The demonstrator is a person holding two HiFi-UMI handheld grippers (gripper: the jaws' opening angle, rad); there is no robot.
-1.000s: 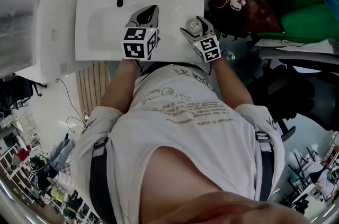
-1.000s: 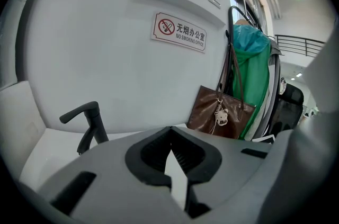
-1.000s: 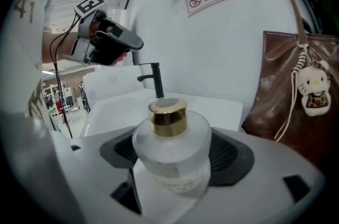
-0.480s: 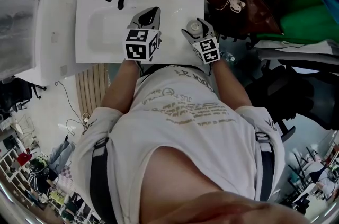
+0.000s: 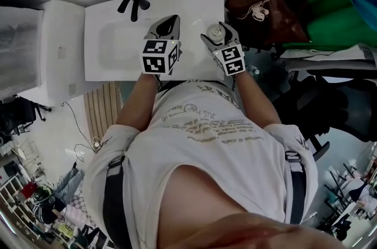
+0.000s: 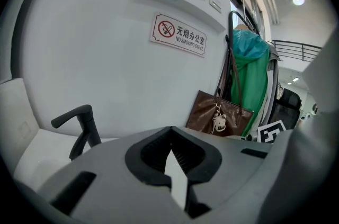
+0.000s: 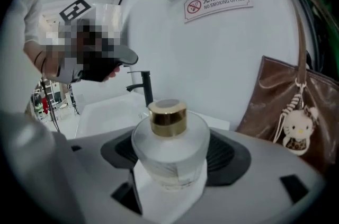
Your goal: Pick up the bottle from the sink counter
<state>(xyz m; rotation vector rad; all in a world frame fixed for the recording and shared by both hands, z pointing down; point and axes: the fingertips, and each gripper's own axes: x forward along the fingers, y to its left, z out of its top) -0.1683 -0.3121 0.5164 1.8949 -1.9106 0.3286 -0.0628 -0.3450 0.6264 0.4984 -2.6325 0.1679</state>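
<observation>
Frosted round glass bottle with a gold cap (image 7: pixel 168 135) is seated between the jaws of the right claw (image 7: pixel 169 157), which is closed round its body. It is placed at the right end of the white sink bench (image 5: pixel 194 62). Whether its base is clear of the bench cannot be told. The left claw (image 6: pixel 170 138) is held over the sink, right of the black tap (image 6: pixel 79 125), jaws drawn together on nothing. Step judged: grasp made, lift in hand. A straight raise is called for next, with firm grip, since smooth glass may slip.
</observation>
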